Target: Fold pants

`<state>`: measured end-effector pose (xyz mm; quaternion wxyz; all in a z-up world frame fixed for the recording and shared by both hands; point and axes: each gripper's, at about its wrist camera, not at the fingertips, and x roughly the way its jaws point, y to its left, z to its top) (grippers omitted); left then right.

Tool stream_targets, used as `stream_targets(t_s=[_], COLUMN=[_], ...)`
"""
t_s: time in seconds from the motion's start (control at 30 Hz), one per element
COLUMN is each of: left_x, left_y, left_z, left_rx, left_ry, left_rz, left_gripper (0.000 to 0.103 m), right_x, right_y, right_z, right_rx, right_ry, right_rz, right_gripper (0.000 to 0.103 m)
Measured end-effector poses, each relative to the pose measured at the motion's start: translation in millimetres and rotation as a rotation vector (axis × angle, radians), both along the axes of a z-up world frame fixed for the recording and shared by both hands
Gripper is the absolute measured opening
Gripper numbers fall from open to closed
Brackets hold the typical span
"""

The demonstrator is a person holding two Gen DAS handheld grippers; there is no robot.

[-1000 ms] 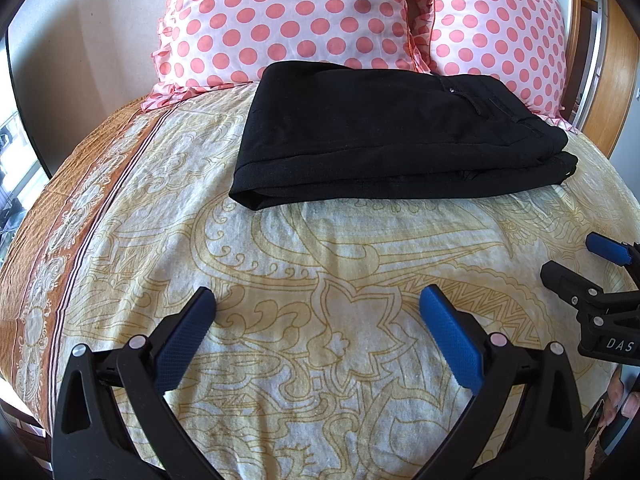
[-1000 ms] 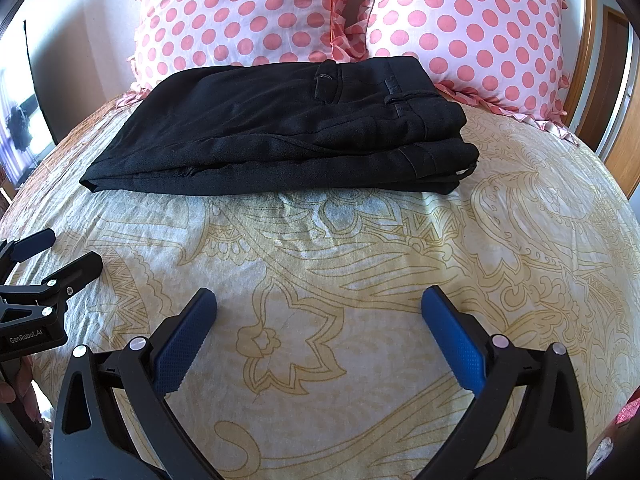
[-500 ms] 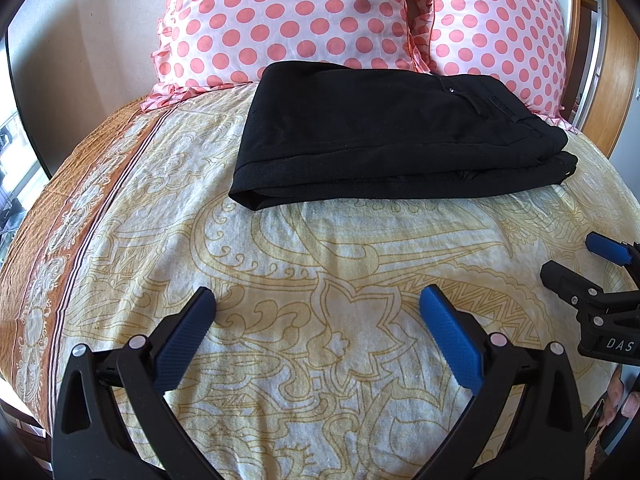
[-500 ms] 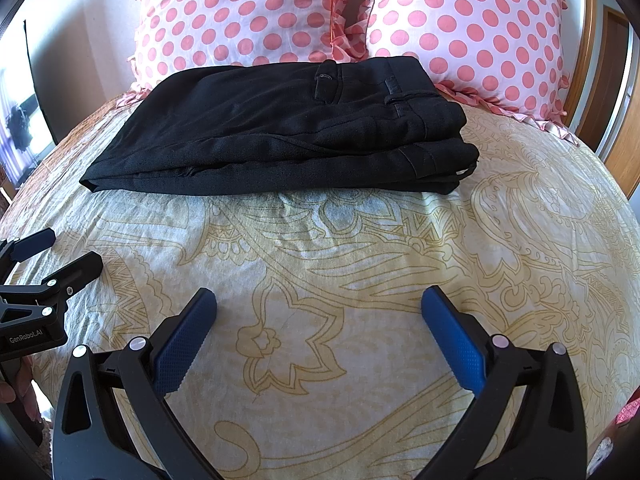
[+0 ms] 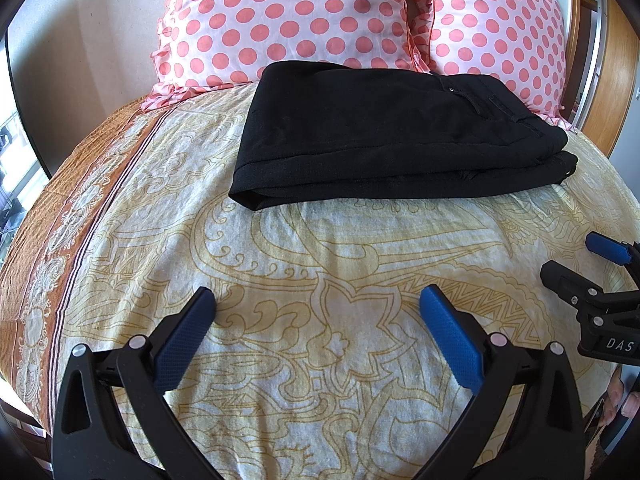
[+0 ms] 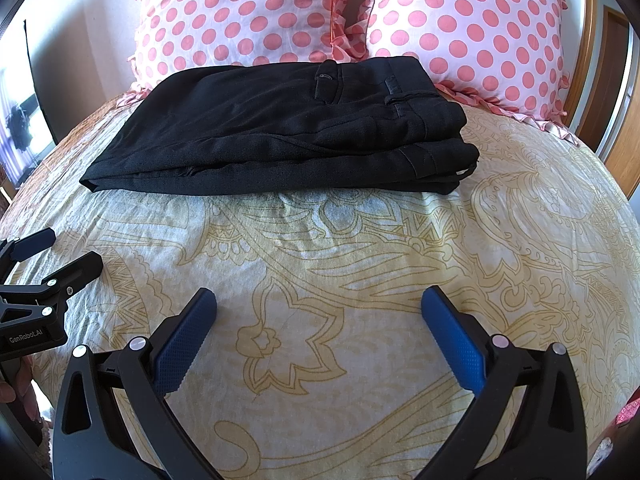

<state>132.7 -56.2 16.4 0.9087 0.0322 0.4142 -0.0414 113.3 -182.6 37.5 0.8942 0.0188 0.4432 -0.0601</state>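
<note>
The left gripper (image 5: pixel 316 304) stands wide open, its two blue pads far from each other, and it holds nothing; only the bedspread (image 5: pixel 320 248) lies between them. The right gripper (image 6: pixel 318 306) is spread just as wide and is also empty, hovering low over the same cloth. The two tools are side by side: in the left wrist view the right gripper shows at the right edge, and in the right wrist view the left gripper shows at the left edge, each with its fingers apart.

Straight ahead of both grippers, well apart from the fingertips, lie the black pants (image 5: pixel 384 136), folded into a flat, layered rectangle on the bedspread. Seen from the right gripper, the waistband with its belt loops is at the right end of the bundle (image 6: pixel 288 128) and the folded edge is at the left end. No finger touches the fabric.

Behind the pants, two pink pillows with red dots (image 5: pixel 288 20) lean upright, and the far edge of the pants touches them. To the far right of the right gripper a wooden frame (image 6: pixel 620 148) is seen
</note>
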Motion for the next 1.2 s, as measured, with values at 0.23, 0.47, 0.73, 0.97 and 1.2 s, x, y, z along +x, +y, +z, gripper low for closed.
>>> stream_targets(t_s=[0.23, 0.47, 0.73, 0.97, 1.2], left_x=[0.7, 4.2, 6.0, 6.4, 6.0], left_y=[-1.4, -1.0, -1.1, -0.8, -0.8], left_z=[0.1, 1.2, 2.0, 2.1, 2.5], left_rx=[0.0, 0.003, 0.005, 0.005, 0.005], left_ry=[0.001, 0.037, 0.059, 0.06, 0.056], left_rz=[-0.012, -0.019, -0.02, -0.02, -0.021], left_gripper=[0.101, 0.101, 0.101, 0.101, 0.101], right_x=[0.3, 0.6, 0.7, 0.7, 0.5], right_y=[0.0, 0.2, 0.1, 0.1, 0.2], right_z=[-0.1, -0.1, -0.1, -0.1, -0.1], right_rx=[0.0, 0.0, 0.0, 0.0, 0.0], right_ry=[0.0, 0.0, -0.001, -0.001, -0.001], right_rz=[-0.001, -0.002, -0.002, -0.003, -0.003], right_gripper=[0.102, 0.102, 0.102, 0.102, 0.102])
